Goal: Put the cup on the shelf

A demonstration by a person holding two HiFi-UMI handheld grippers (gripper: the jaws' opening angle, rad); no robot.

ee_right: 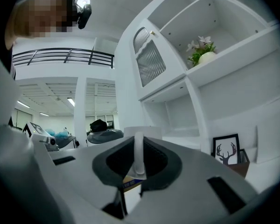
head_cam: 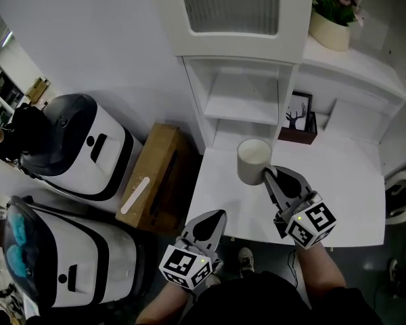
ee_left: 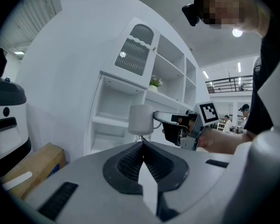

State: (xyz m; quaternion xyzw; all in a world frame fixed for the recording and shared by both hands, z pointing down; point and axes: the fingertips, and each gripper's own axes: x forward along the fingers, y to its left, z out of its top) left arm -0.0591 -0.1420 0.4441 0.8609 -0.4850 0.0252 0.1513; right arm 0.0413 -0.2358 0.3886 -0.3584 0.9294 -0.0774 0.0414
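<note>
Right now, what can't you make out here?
Whether the cup rests on the counter: head view looks steeply down; in left gripper view the left gripper hides the surface beneath.
Cup's body, right gripper view: right gripper hides it.
Behind the ribbed door: ribbing blurs everything.

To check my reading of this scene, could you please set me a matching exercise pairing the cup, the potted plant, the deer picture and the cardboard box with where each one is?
Things:
1. cup
2. potted plant
3. deer picture
4. cardboard box

Places:
A. outside the shelf unit, beside its side wall
B. handle clamped in the jaws of the right gripper
C. on a high shelf
D. at the back of the counter, under a shelf

Pairs: 1-B, 2-C, 3-D, 4-A
</note>
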